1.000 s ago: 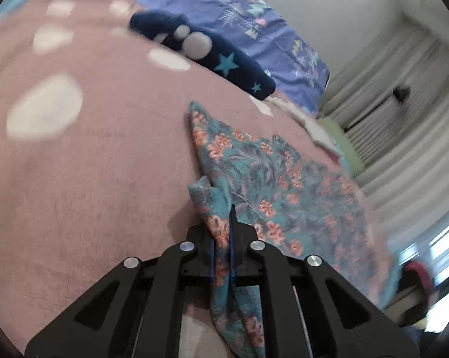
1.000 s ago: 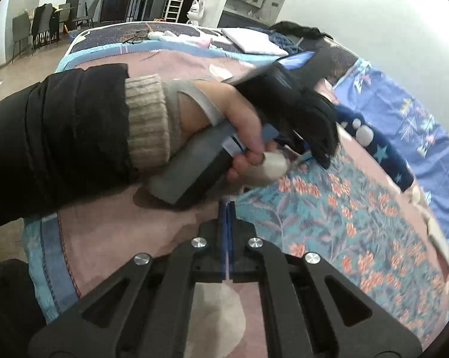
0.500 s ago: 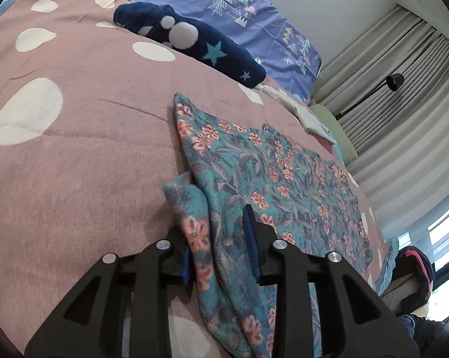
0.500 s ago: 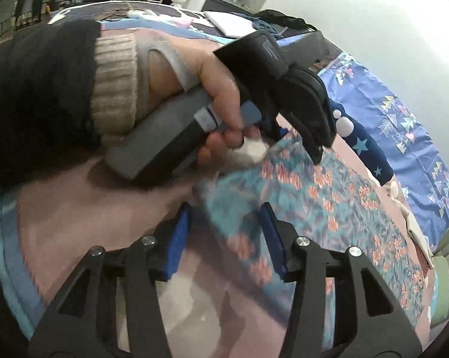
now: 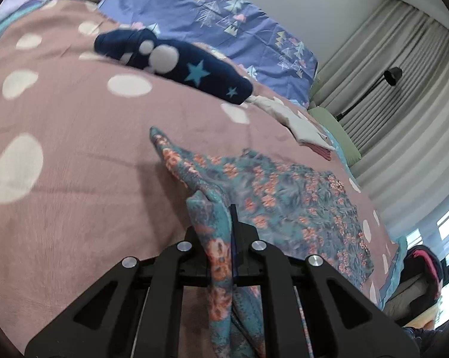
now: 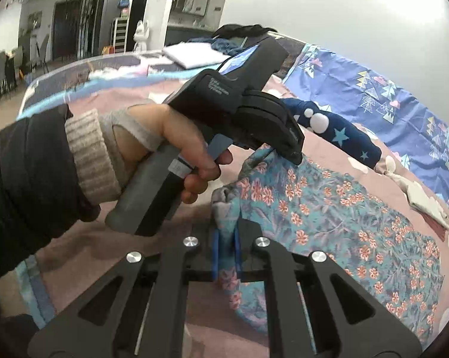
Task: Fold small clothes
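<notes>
A teal floral garment [image 5: 290,197] lies spread on the pink dotted bedspread [image 5: 75,155]. My left gripper [image 5: 221,238] is shut on a bunched edge of it and lifts that edge a little. In the right wrist view the same garment [image 6: 343,223] spreads to the right. My right gripper [image 6: 226,244] is shut on another bunched edge of it. The left gripper, held in a hand, also shows in the right wrist view [image 6: 293,155], pinching the cloth just beyond.
A navy star-print cloth [image 5: 176,65] lies farther up the bed. A blue patterned pillow [image 5: 224,26] leans at the wall. Folded pale clothes [image 5: 302,125] lie at the right. Curtains and a floor lamp [image 5: 391,77] stand beyond.
Both grippers were open around the garment's edge half a second ago. Both have now closed on the cloth and lifted it slightly.
</notes>
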{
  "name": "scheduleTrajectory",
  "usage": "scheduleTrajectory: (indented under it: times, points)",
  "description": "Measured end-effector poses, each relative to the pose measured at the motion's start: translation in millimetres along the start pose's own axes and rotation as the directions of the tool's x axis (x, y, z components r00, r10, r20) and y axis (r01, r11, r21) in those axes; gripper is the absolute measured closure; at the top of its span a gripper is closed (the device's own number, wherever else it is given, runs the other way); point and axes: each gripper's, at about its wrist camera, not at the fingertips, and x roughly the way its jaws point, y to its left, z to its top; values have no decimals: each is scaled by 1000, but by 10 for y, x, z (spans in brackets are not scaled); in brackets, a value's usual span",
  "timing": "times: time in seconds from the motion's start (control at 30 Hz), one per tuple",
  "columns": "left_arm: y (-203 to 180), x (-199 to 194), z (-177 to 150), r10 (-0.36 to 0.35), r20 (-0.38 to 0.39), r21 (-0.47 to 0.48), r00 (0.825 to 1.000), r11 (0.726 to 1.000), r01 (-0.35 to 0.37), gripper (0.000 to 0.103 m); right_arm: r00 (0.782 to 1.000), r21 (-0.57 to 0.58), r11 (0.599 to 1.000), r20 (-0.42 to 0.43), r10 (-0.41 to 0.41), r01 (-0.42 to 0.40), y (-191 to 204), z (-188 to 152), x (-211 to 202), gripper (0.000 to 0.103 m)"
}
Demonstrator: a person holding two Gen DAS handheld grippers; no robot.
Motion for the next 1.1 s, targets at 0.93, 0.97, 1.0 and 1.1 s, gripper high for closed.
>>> scheduleTrajectory:
  times: [0.93,0.97,1.0,1.1]
  points:
    - [-1911,783,323,117,-21,255,993,961,-108,97,987,477,878,154,-55,-25,-1887,-765,-1008,95]
    - [-1951,821,316,121,-25,261,992,959,-110,97,987,487,873,154,-55,-27,-1922,-797,-1021,95]
    - [-2006,873,308,128,-32,267,991,957,-115,97,987,499,866,153,-56,-28,-1967,-838,-1041,95]
    - [-2109,974,288,139,-44,276,989,953,-121,98,986,518,855,153,-59,-30,-2035,-912,-1077,95]
